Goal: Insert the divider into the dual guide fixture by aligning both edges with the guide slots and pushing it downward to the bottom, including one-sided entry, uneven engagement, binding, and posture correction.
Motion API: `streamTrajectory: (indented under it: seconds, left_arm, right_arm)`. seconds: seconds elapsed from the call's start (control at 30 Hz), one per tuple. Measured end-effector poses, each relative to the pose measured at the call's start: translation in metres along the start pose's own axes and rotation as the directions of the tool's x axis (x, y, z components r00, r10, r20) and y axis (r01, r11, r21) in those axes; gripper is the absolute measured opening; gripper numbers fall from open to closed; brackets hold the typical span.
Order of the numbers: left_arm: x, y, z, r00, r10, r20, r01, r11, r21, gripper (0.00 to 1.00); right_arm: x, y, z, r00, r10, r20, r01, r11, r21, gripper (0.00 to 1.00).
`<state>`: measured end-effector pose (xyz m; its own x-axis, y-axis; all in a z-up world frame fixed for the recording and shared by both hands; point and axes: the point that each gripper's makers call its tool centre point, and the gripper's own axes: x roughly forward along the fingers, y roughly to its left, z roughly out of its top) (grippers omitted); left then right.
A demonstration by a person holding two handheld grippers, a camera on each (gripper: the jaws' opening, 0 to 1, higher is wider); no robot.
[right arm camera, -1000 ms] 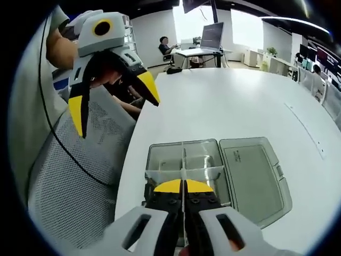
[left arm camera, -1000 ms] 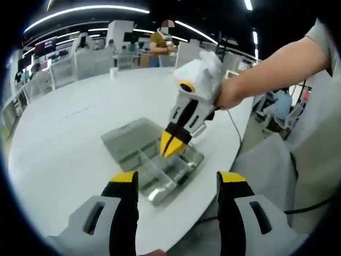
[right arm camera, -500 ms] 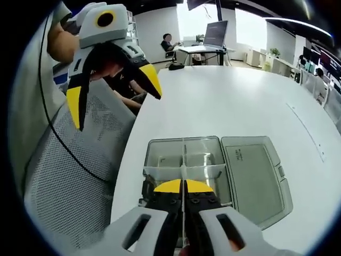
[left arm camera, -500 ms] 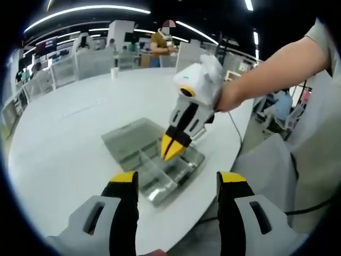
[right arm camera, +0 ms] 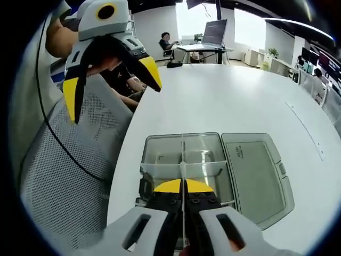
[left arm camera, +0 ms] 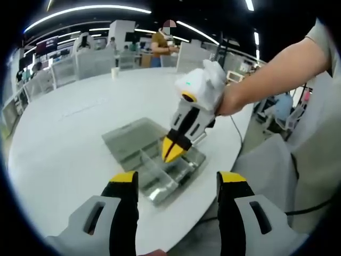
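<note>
Since 1 s ago: right gripper [left arm camera: 173, 150] tipped over a bit more toward the table edge in the left gripper view, box [right arm camera: 155, 155] slightly bigger and lower-set in the right gripper view, so prob. camera closer; left gripper [right arm camera: 109, 80] swung a little higher-left there. Otherwise little change.

Nearest, right gripper view: jaws pinched together on the top edge of the divider [right arm camera: 182, 160], a thin clear sheet running straight ahead from the tips down the middle of the box. Cross wall [right arm camera: 184, 169] just beyond the tips, meets the divider at right angles. Cannot tell whether the far edge sits in its slot, plastic too clear. Lid [right arm camera: 256, 173] lies flat open, hinged to the box, on the right in this view.

Left gripper view: own jaws spread wide, holding nothing, hovering off the table [left arm camera: 64, 138] edge, well apart from the box. Right gripper over the box, tips down at the divider.

Farther: white table, then desks, chairs, a person standing behind.

Risks, judged only:
- One edge in, other out → sheet racks, binds partway. Cause: push off-centre or gripper tilted.
- Hard push while bound → sheet bows or pops from the pinch.
- Box unheld, near the table edge; a skewed push could slide or tip it. Left gripper free to steady it.
- Cross wall may block descent if notches not lined up.
</note>
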<state>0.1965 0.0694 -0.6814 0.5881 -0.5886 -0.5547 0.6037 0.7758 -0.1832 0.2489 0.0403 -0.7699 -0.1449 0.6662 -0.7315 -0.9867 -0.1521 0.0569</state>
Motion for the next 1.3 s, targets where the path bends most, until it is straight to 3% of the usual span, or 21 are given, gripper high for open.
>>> streamTrajectory:
  seconds: [0.63, 1.3]
  left_arm:
    - [0.001, 0.0019, -0.0014, 1.0, -0.002, -0.003, 0.002, 1.0, 0.001, 0.58]
    - [-0.0004, 0.0003, -0.0008, 1.0, 0.002, 0.002, -0.002, 1.0, -0.005, 0.58]
  right_arm:
    - [0.0015, -0.0003, -0.0017, 1.0, -0.009, -0.015, 0.009, 1.0, -0.023, 0.0]
    - [0.0071, -0.0004, -0.0061, 0.995, -0.02, -0.097, 0.013, 0.998, -0.069, 0.0]
